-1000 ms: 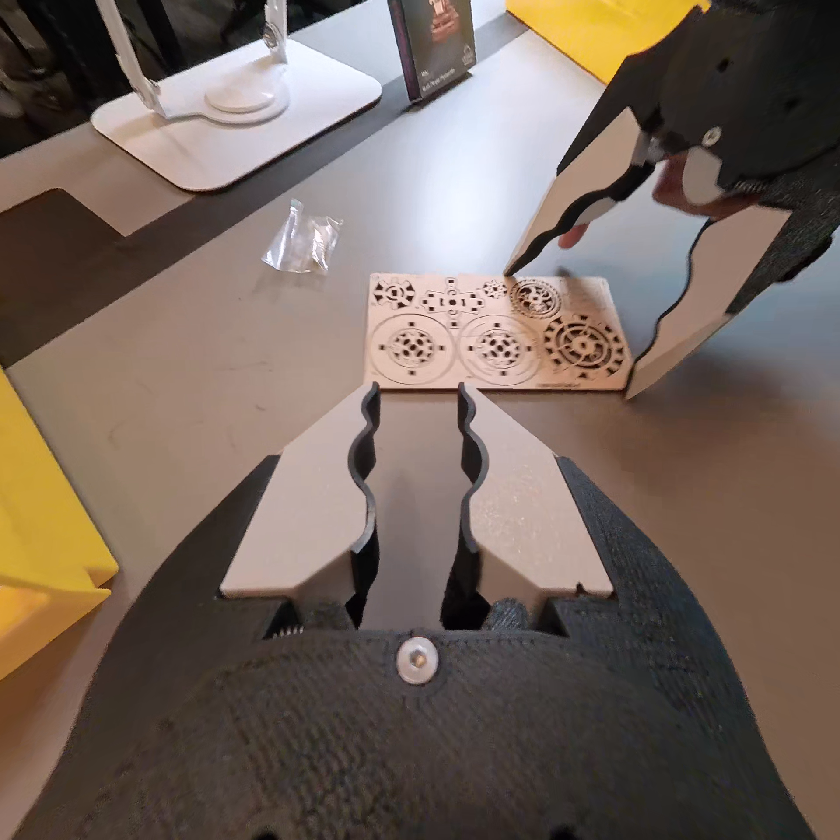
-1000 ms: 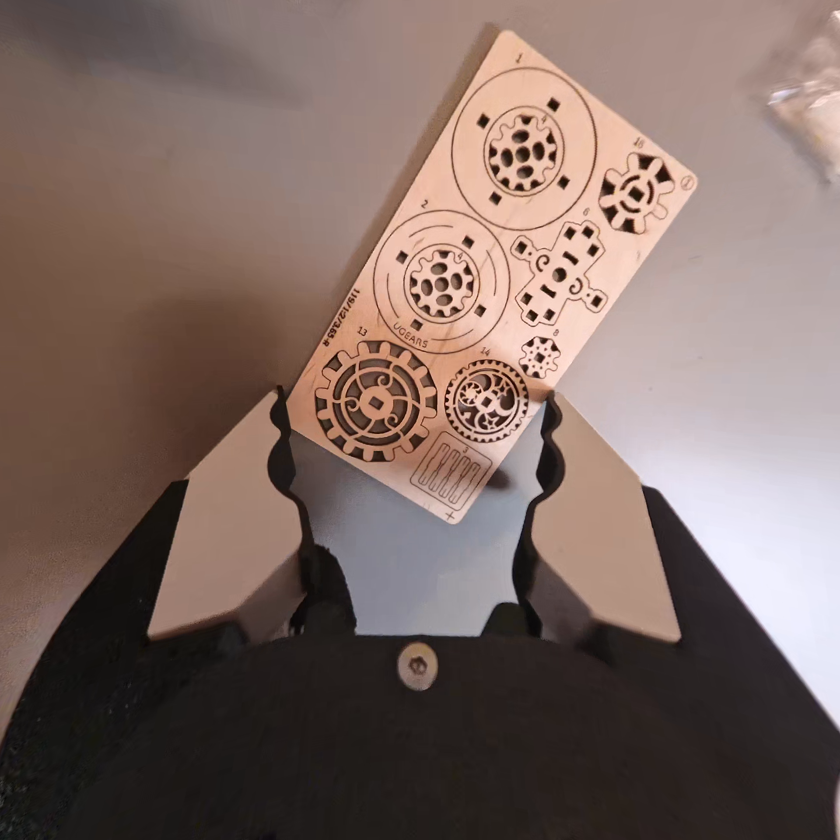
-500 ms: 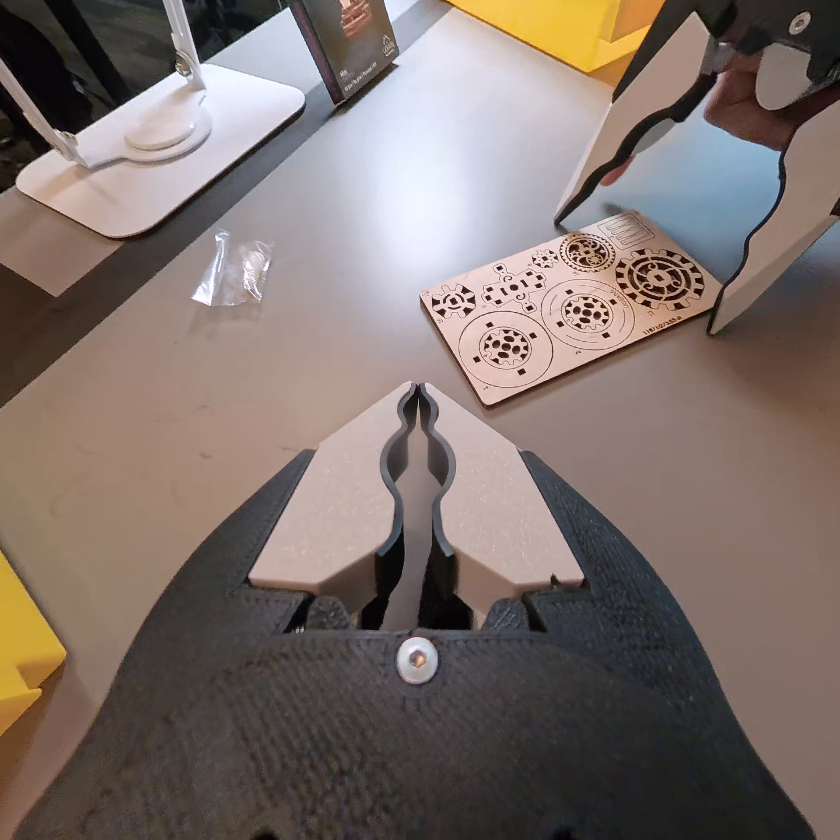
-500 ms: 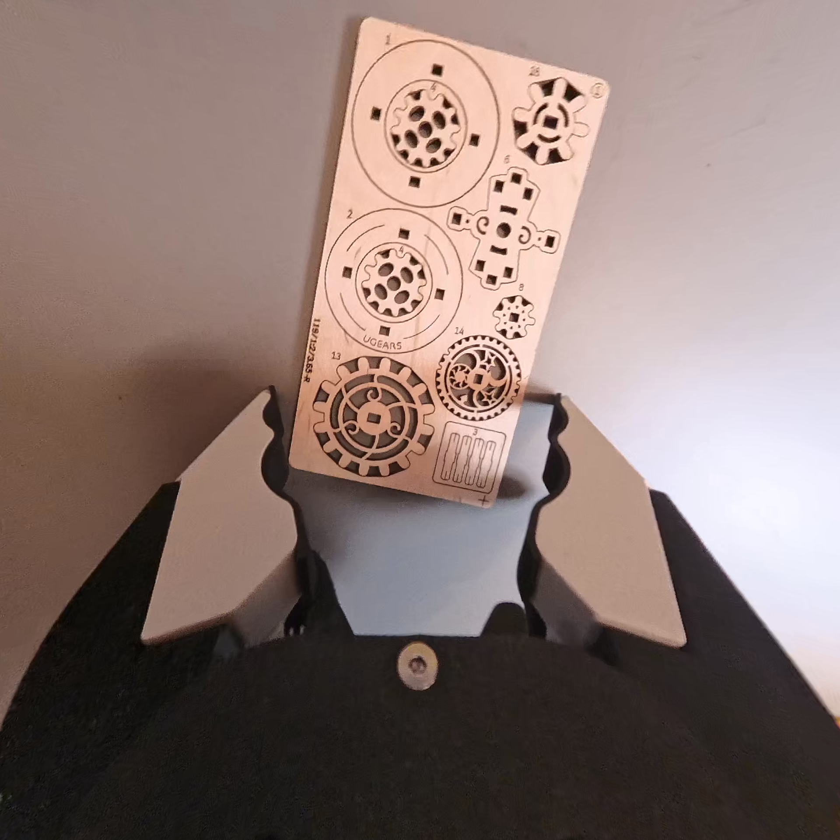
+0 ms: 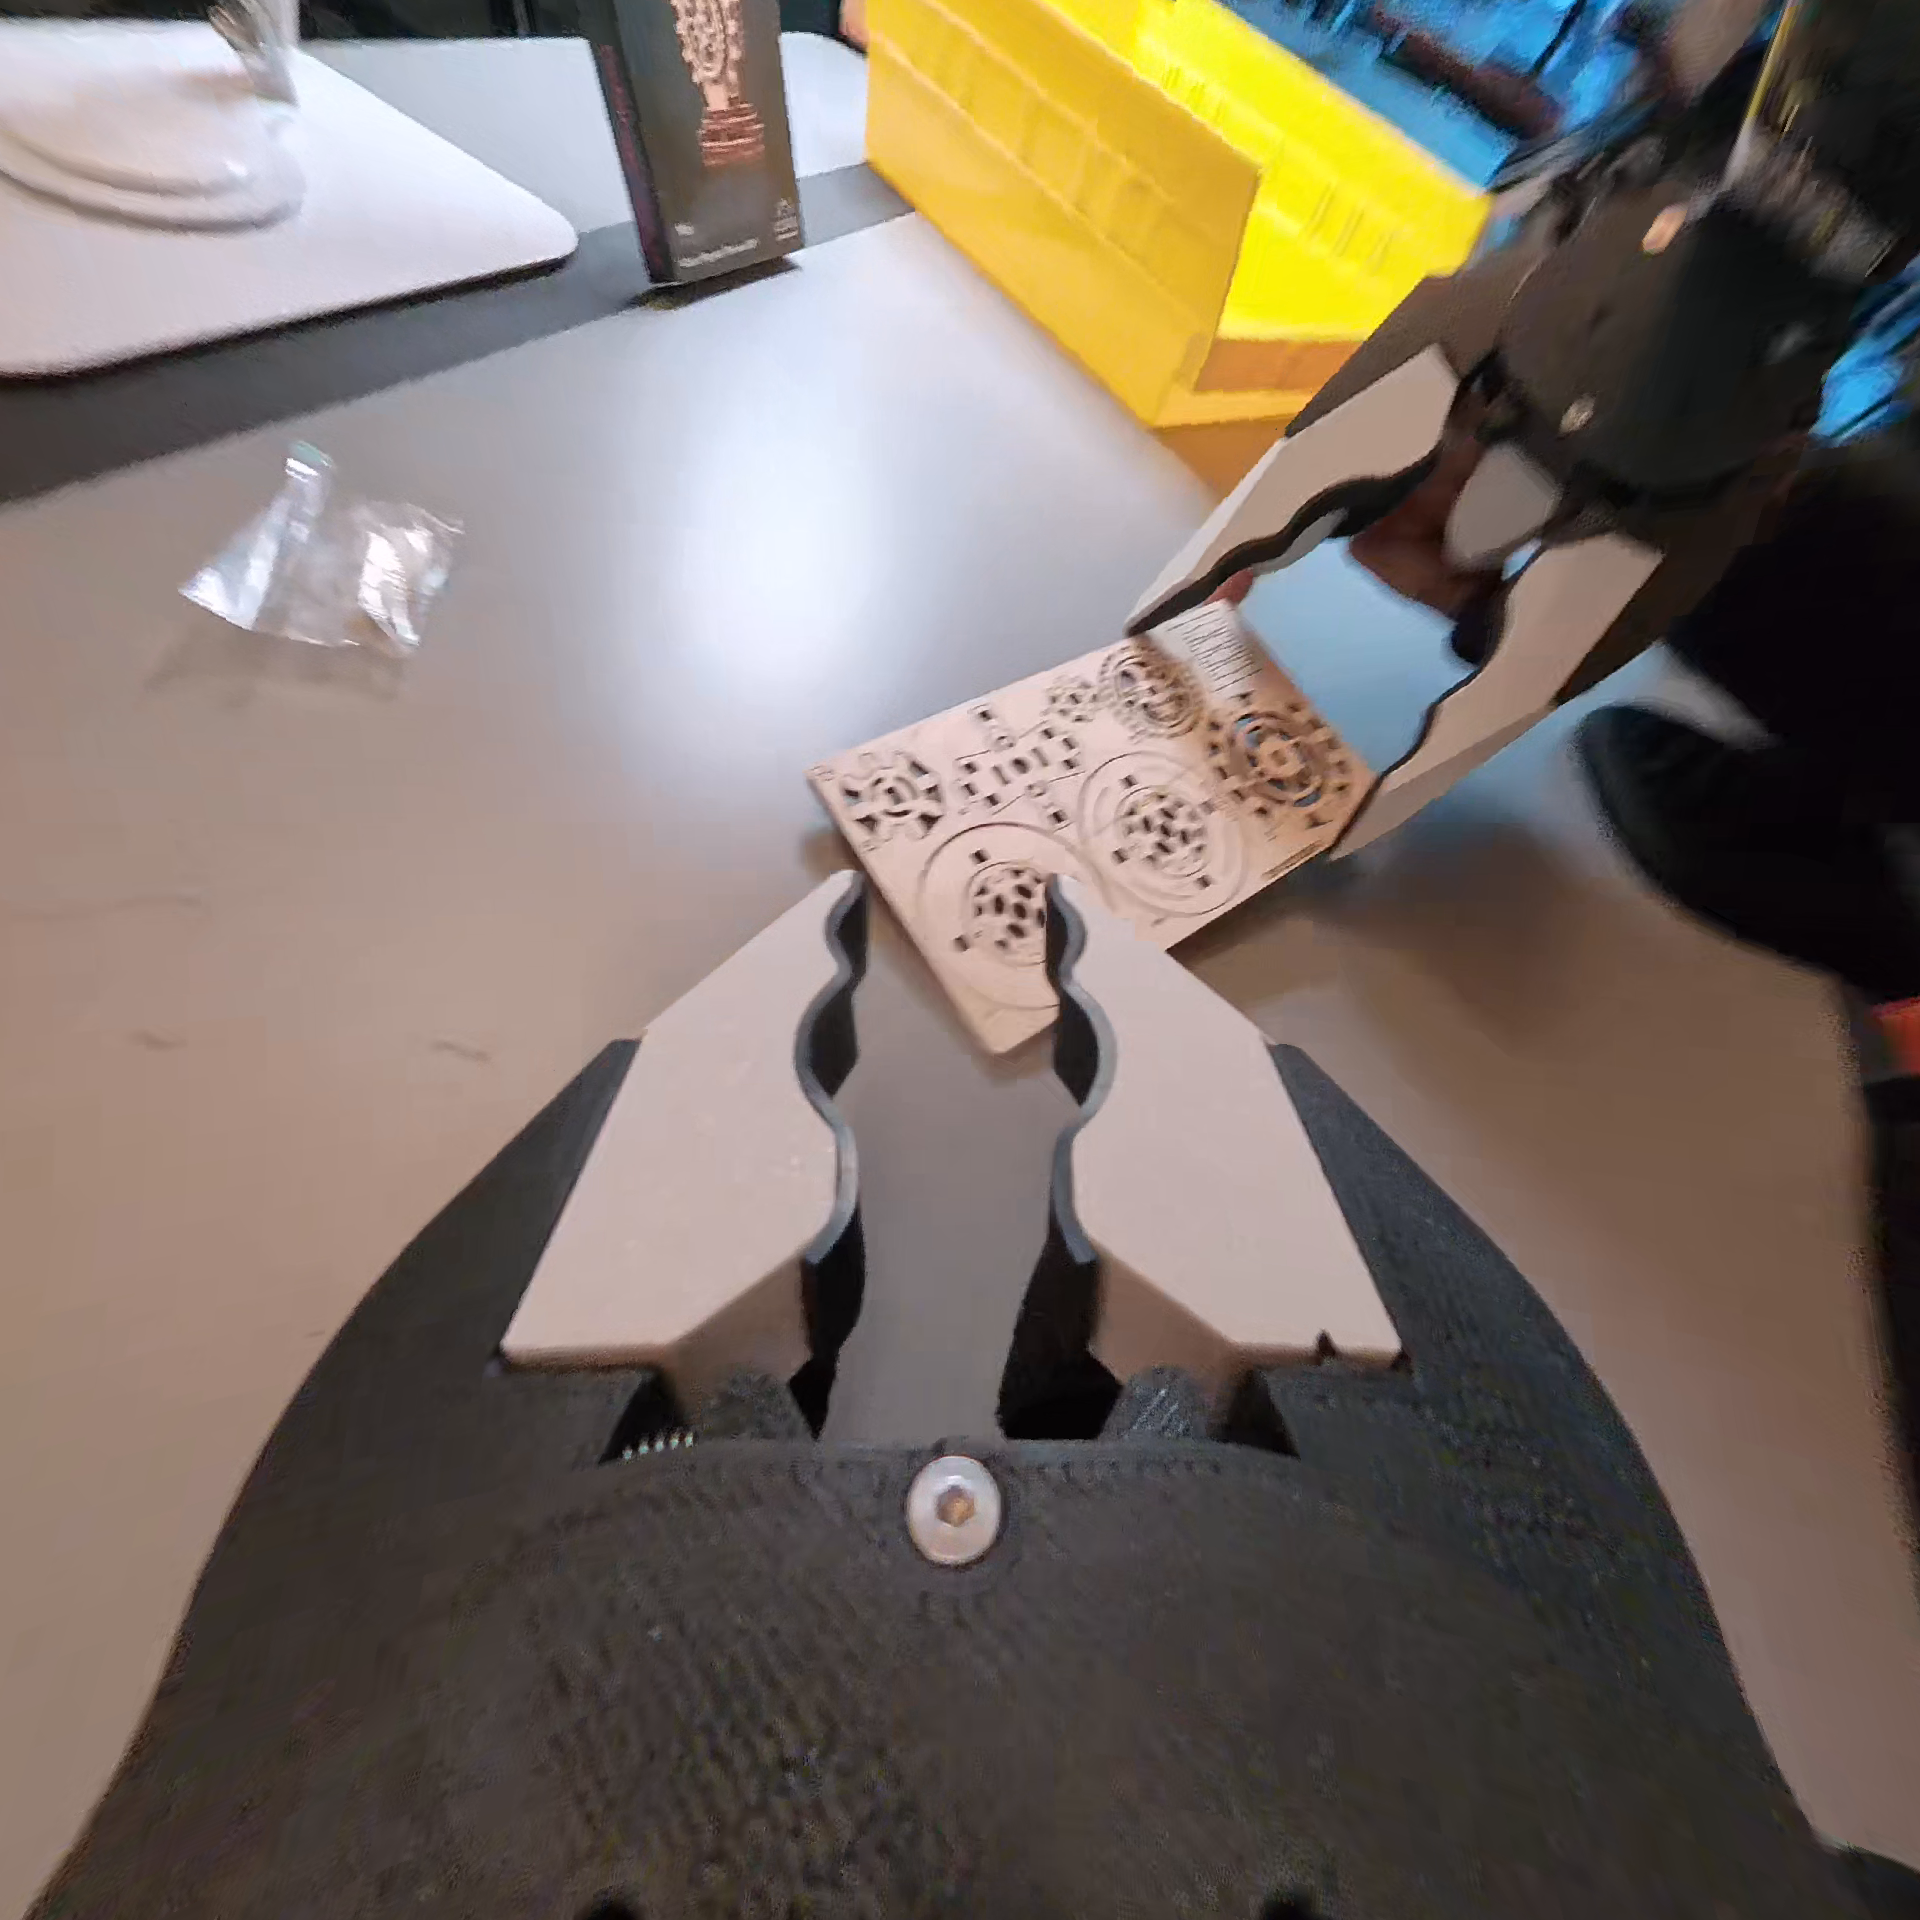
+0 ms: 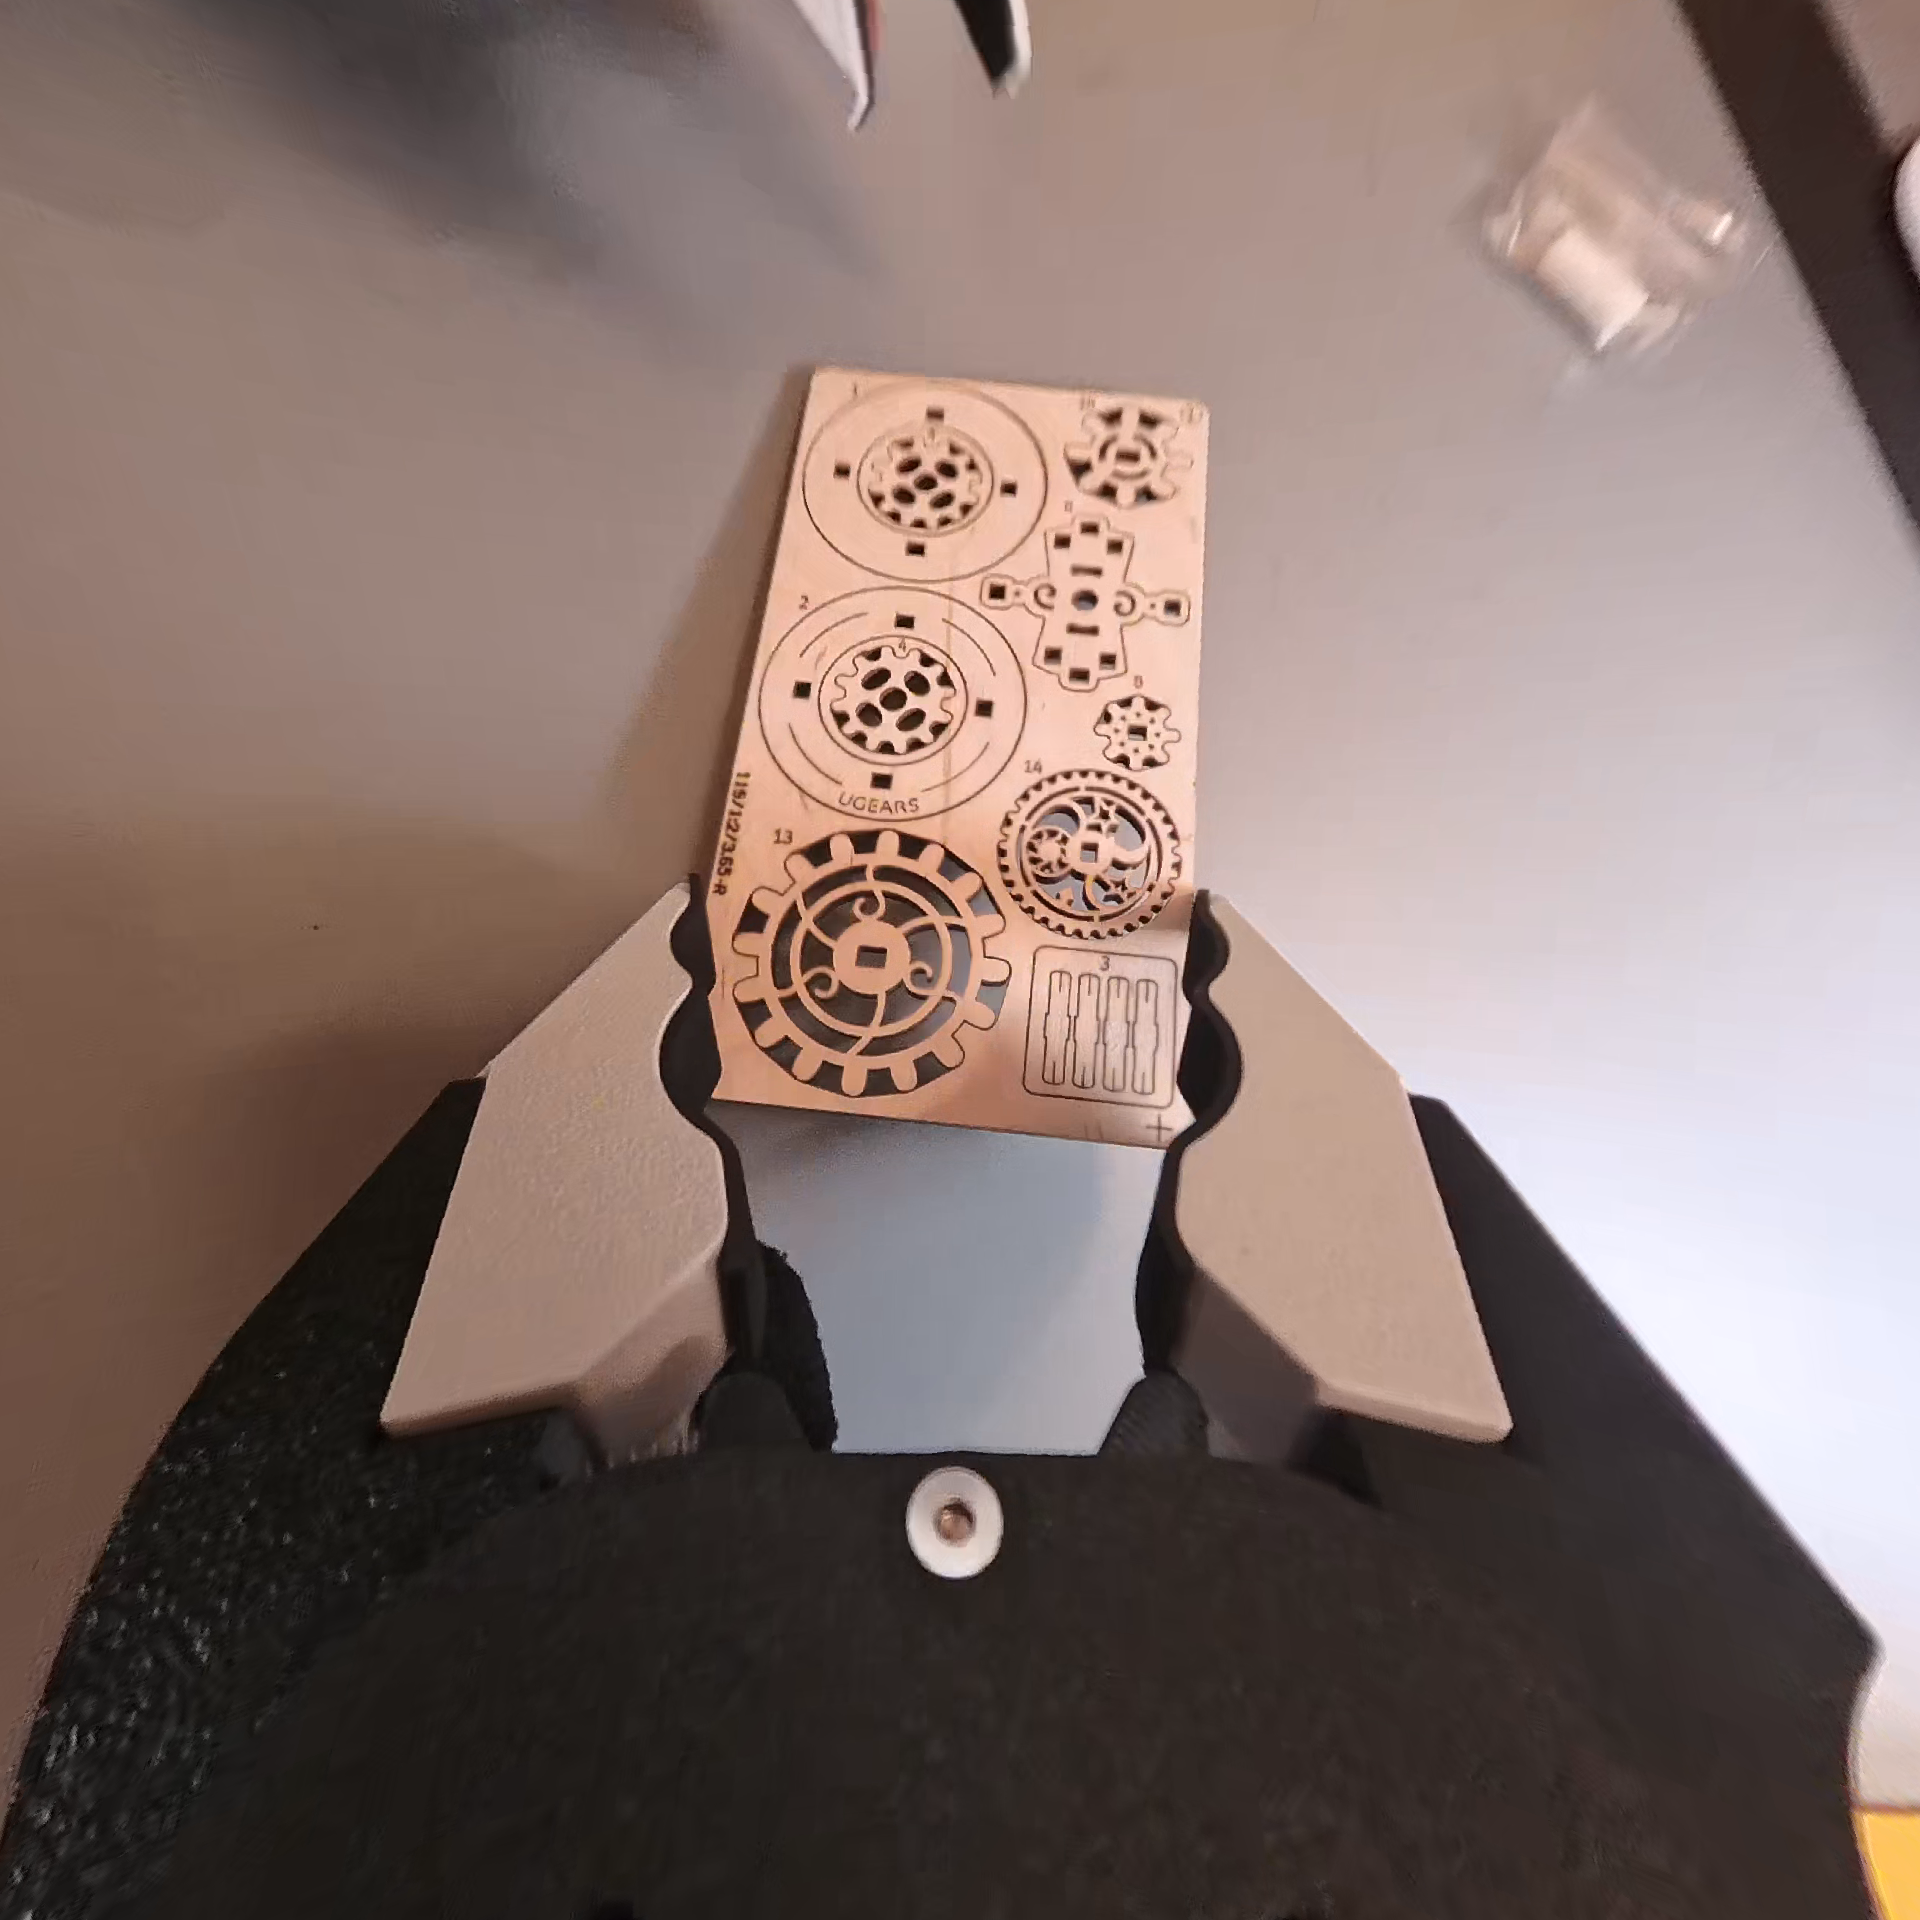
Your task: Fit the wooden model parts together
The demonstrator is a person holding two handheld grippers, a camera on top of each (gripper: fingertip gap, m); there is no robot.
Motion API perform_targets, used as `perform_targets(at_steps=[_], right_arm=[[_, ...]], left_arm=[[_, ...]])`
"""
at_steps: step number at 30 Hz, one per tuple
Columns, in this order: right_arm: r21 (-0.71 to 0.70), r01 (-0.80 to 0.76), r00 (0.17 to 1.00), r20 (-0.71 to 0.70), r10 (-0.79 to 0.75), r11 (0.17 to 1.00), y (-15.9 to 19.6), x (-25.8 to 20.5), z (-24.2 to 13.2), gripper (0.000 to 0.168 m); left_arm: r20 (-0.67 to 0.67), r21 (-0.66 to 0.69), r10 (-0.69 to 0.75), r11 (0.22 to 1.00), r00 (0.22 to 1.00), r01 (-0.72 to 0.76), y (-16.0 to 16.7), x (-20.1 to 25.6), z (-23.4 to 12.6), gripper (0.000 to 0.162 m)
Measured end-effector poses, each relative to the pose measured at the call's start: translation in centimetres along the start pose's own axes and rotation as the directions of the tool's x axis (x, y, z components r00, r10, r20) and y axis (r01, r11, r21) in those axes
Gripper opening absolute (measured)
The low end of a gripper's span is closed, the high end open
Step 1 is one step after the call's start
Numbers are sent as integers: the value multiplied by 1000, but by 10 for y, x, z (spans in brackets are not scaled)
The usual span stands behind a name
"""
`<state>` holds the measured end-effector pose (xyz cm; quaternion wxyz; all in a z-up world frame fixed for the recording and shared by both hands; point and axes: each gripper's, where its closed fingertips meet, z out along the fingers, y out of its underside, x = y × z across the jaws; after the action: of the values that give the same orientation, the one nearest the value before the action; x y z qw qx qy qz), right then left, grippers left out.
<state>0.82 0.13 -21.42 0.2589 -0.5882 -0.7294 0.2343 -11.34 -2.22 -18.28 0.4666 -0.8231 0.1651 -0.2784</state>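
A thin wooden sheet (image 5: 1091, 810) of laser-cut gears and discs lies on the grey table (image 5: 623, 727). My right gripper (image 6: 945, 899) straddles the sheet's near end (image 6: 966, 727), and its jaws press on both long edges. In the left wrist view the right gripper (image 5: 1247, 738) reaches in from the upper right. My left gripper (image 5: 956, 899) is open and empty, with its tips at the sheet's opposite end. Its tips show at the top of the right wrist view (image 6: 930, 83). I cannot tell whether the sheet is lifted.
A clear plastic bag (image 5: 322, 566) lies to the left on the table. A dark box (image 5: 707, 135) stands at the back beside a yellow bin (image 5: 1091, 187). A white stand base (image 5: 208, 239) sits at the back left. A hand (image 5: 1423, 540) shows behind the right gripper. Left tips to right tips: about 15 centimetres.
My left gripper went from shut to open and moved up to the sheet's end. My right gripper's jaws slid forward along the sheet and narrowed onto its edges.
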Motion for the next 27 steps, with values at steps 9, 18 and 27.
perform_targets(at_steps=[9, 18, 27], right_arm=[[224, 166, 986, -55, -157, 961, -27, -14, -16, 89], [333, 439, 894, -257, -368, 834, -57, -27, -42, 13], [251, 202, 963, 127, -240, 947, -46, -84, -16, 50]], left_arm=[[-127, -55, -241, 970, 962, 236, 11, 9, 16, 68], [-188, -66, -259, 966, 947, 251, 11, 18, 20, 66], [-155, -164, -109, 983, 982, 84, 25, 27, 20, 55]])
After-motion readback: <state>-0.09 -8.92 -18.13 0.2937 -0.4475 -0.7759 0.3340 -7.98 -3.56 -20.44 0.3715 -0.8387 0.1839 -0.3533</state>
